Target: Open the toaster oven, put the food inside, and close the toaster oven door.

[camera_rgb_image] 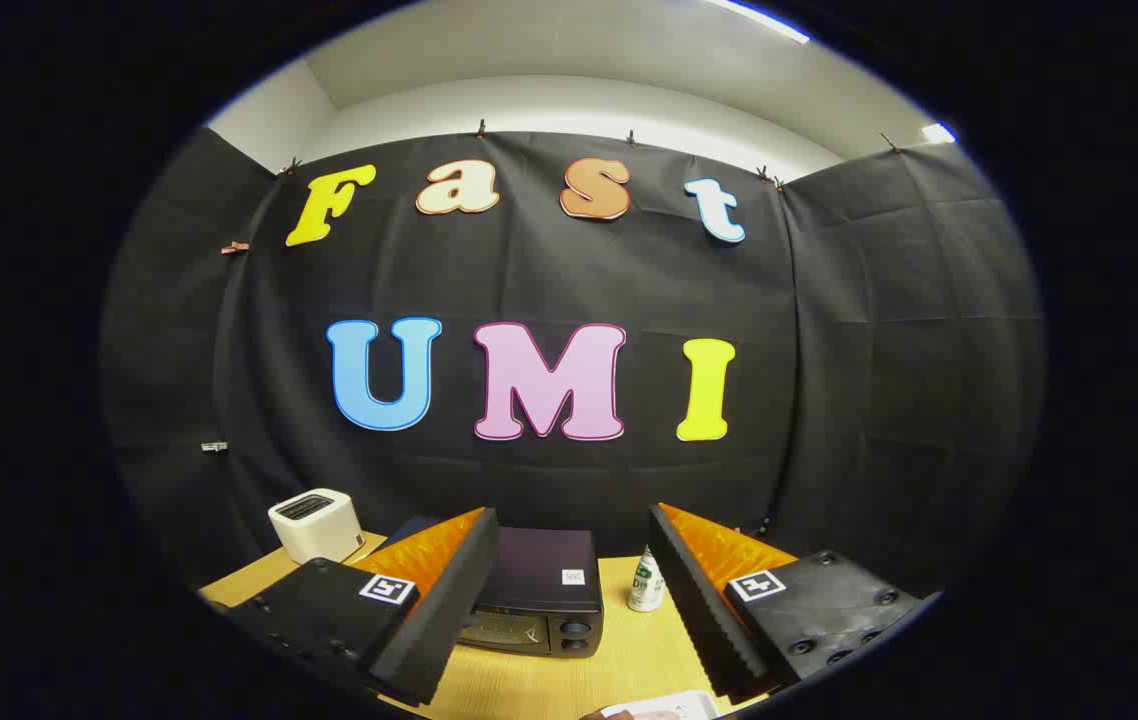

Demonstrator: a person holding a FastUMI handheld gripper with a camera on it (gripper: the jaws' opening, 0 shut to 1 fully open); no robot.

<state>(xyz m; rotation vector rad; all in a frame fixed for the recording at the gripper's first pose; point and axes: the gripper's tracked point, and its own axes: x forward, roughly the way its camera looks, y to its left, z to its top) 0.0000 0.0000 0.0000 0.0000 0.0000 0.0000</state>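
Note:
A dark toaster oven (541, 590) stands on the wooden table (629, 660), its door shut, with two knobs on its front right. It lies ahead of the fingers, partly behind the left finger (434, 610). My gripper (569, 535) is held above the table, open wide, with nothing between its fingers. A white plate (664, 708) holding something pinkish peeks in just below the right finger (704, 610), mostly cut off.
A white slot toaster (314, 524) sits on the table to the left of the oven. A small white bottle with a green label (646, 582) stands just right of the oven. The black cloth wall rises right behind them.

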